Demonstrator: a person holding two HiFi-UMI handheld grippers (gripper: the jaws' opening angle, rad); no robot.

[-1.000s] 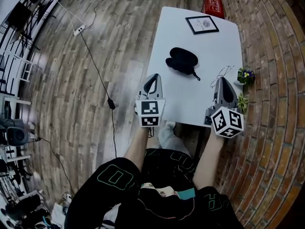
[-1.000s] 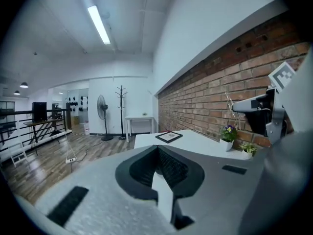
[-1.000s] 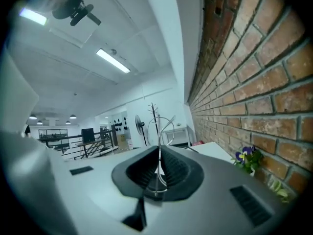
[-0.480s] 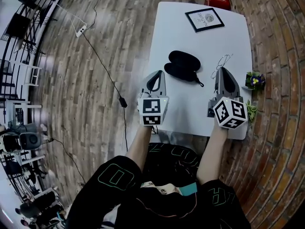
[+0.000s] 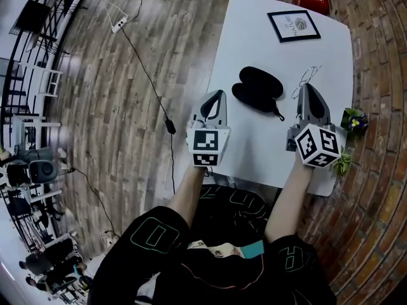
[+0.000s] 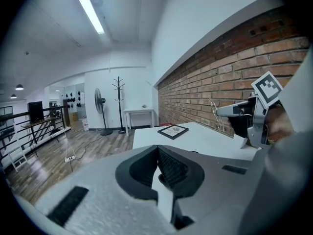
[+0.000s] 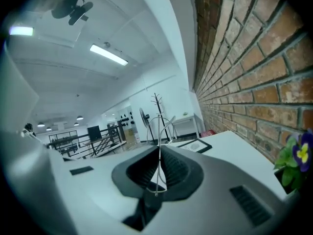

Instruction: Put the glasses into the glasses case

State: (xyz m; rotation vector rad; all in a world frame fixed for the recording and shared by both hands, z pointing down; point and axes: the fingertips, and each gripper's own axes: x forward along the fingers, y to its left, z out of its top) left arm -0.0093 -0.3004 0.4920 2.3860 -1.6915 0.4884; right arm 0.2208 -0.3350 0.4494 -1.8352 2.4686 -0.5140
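Now | left gripper [image 5: 215, 96] pressed together, at left edge of table [image 5: 254, 33] | right gripper [image 5: 308, 89] pinching glasses [image 7: 159, 142] | glasses case [image 5: 257, 89] between

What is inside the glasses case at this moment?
The black glasses case shows nothing inside, though its dark interior is hard to read. The glasses are clamped in the right tool, beside the case.

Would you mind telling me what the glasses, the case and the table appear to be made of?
Glasses: thin silvery wire, probably metal; the frame looks hair-fine.
Case: black and matte with rounded, soft-looking edges, perhaps fabric or leatherette; too small to settle.
Table: plain white, smooth and even on top, likely laminate or painted board.
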